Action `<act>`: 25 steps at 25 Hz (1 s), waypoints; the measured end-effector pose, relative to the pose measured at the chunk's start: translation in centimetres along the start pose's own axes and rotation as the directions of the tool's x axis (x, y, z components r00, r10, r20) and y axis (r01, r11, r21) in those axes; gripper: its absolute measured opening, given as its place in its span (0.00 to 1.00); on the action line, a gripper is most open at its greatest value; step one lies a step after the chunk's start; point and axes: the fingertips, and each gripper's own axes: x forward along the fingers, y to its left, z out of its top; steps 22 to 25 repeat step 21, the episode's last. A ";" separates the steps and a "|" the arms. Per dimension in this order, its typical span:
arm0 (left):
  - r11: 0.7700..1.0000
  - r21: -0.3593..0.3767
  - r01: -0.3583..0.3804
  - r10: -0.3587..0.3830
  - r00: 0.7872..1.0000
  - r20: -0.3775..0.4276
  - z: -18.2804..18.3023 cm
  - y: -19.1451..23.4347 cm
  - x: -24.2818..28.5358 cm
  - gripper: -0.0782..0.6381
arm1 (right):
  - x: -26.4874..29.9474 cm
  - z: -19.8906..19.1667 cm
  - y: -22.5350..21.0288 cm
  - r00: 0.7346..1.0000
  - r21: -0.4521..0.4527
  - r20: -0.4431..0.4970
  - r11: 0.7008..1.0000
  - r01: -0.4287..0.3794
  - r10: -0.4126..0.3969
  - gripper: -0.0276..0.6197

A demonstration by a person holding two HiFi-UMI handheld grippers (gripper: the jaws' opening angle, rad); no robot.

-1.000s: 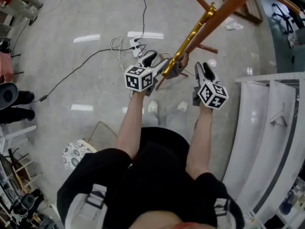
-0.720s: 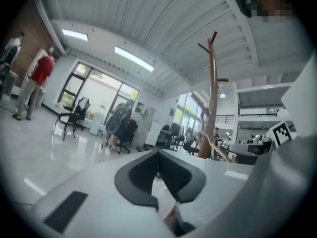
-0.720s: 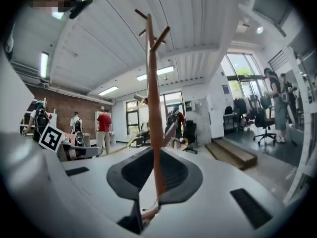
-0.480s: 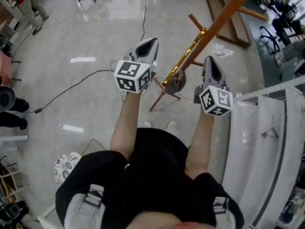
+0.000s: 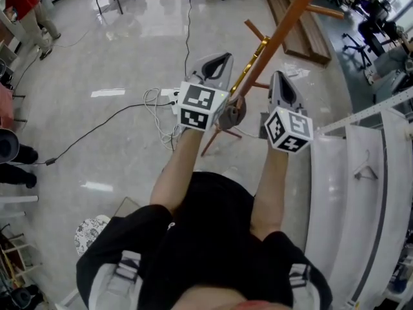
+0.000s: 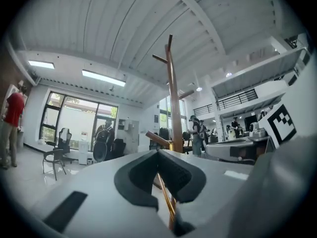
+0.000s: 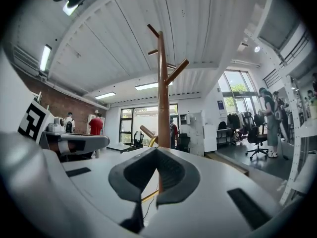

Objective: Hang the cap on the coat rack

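The grey cap point(image 5: 230, 113) hangs low on the brass-coloured hook bar point(image 5: 250, 70) of the brown wooden coat rack point(image 5: 284, 24). It sits btw the two grippers, a bit behind their jaw tips, on the person's side. The left gripper point(image 5: 218, 60) and the right gripper point(image 5: 279, 79) both have the jaws closed together w/ nothing in them. In each gripper view only the rack shows beyond the slit.

So the hanging looks done, I judge, and the step in hand is to get away clean. Draw both grippers back and apart, not across the cap. Give no knock to the pole: a rack on thin legs may rock, and the cap may slip off.

Around:
- White power strip w/ cables point(image 5: 158, 108) lies on the grey floor, left of the left jaws.
- White shelving unit point(image 5: 335, 186) stands right of the right jaws, near enough to catch an elbow.
- A person in a red top point(image 5: 22, 2) is far off to the left.
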 end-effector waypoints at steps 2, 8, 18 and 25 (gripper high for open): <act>1.000 -0.014 -0.001 0.001 1.000 -0.008 -0.1 0.0 0.3 0.11 | -0.2 0.2 -0.1 1.000 -0.006 -0.002 1.000 0.003 -0.003 0.04; 0.998 -0.050 0.029 -0.030 1.000 -0.007 -0.1 -1.0 0.9 0.11 | -0.7 0.0 -0.6 1.000 -0.026 -0.020 1.000 0.015 -0.016 0.04; 0.994 -0.109 -0.027 0.023 0.999 -0.033 -2.7 2.8 1.0 0.11 | 0.6 -1.1 -1.5 0.999 -0.046 -0.037 0.999 0.023 -0.024 0.04; 0.995 -0.102 -0.014 0.010 0.999 -0.035 -3.0 2.7 1.3 0.11 | 1.2 -1.4 -1.4 0.999 -0.051 -0.038 0.999 0.017 -0.019 0.04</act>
